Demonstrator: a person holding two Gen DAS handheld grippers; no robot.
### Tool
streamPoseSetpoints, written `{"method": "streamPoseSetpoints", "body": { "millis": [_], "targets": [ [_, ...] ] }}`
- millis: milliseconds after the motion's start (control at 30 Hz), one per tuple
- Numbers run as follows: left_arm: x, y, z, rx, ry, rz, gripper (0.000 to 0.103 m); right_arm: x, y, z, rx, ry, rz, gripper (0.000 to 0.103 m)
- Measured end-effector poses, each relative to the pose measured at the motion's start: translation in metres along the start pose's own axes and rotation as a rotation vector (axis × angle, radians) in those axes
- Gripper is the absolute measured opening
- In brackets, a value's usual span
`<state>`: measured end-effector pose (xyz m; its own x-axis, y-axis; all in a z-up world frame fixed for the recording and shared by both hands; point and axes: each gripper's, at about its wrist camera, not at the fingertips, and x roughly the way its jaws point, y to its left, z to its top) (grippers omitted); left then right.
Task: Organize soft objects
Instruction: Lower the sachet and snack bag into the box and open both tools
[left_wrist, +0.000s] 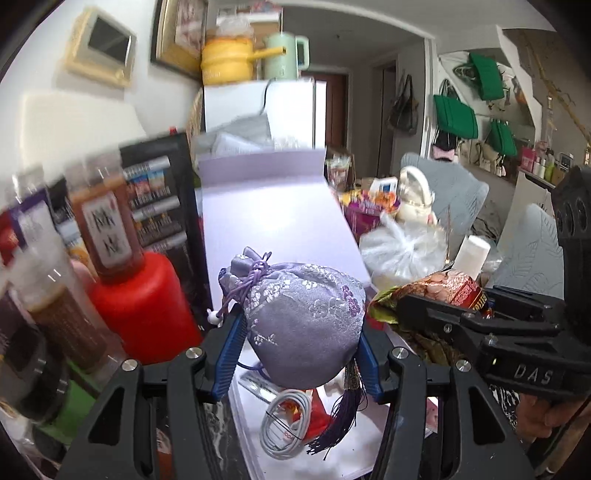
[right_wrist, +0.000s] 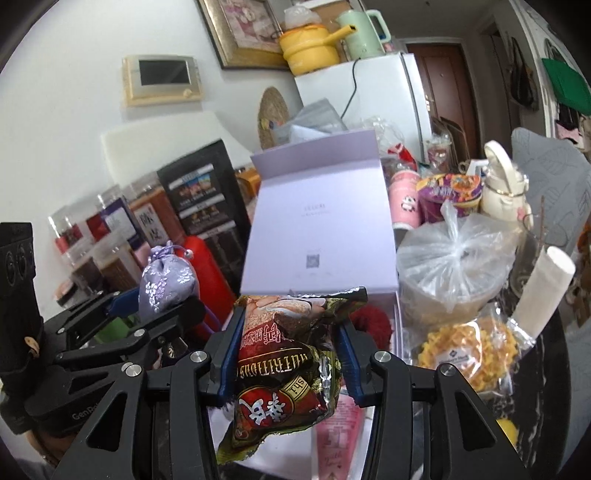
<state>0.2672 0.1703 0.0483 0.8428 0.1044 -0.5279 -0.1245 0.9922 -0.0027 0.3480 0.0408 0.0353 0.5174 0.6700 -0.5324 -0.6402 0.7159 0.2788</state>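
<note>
Two grippers are each carrying a soft thing above a crowded bench (right_wrist: 565, 373). The left gripper (left_wrist: 301, 332) is pinching a lilac brocade pouch (left_wrist: 306, 321) between its blue pads (left_wrist: 231, 343), jaws pressing in on both sides of the fabric. The pouch is sitting drawstring end away from the camera, its knotted cord (left_wrist: 255, 271) at the far end and a dark purple tassel (left_wrist: 341, 424) dangling below it. Under the pouch, a coiled white cable (left_wrist: 286, 428) is lying on the pale surface.

The right gripper (right_wrist: 286, 350) is squeezing a crumpled foil snack packet (right_wrist: 284, 373), red and gold with printed lettering; its jaws are closing in on the packet's sides, and the packet is hanging clear of the bench. Just beyond both held things, an open lilac gift box (right_wrist: 321, 236) is standing with its lid flap raised. To the right of the box, a knotted clear plastic bag (right_wrist: 454, 262) is sitting near a packet of yellow biscuits (right_wrist: 469, 350). To the left of the box, a red bottle (left_wrist: 144, 306) and several jars (left_wrist: 66, 325) are standing close together.

From the right wrist view, the left gripper is showing at the left with the pouch in its jaws, beside the snack packet.
</note>
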Motion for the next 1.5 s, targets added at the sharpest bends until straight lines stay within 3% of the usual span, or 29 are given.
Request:
{"method": "streamPoseSetpoints", "body": {
  "millis": [167, 500, 967, 1300, 1500],
  "targets": [
    [0.032, 0.004, -0.011, -0.018, 0.107, -0.004, 0.054, 0.027, -0.009, -0.011, 0.018, 0.075, 0.017, 0.045],
    [0.075, 0.007, -0.032, -0.041, 0.285, 0.006, 0.054, 0.057, -0.020, -0.027, 0.034, 0.180, -0.036, 0.045],
    [0.111, 0.010, -0.057, -0.040, 0.405, 0.014, 0.054, 0.089, -0.031, -0.044, 0.031, 0.283, -0.081, 0.046],
    [0.119, 0.008, -0.069, -0.032, 0.436, 0.015, 0.054, 0.095, -0.028, -0.046, 0.006, 0.303, -0.118, 0.048],
    [0.111, 0.006, -0.070, -0.042, 0.409, 0.017, 0.054, 0.086, -0.027, -0.049, 0.012, 0.299, -0.126, 0.058]
  ]
}}
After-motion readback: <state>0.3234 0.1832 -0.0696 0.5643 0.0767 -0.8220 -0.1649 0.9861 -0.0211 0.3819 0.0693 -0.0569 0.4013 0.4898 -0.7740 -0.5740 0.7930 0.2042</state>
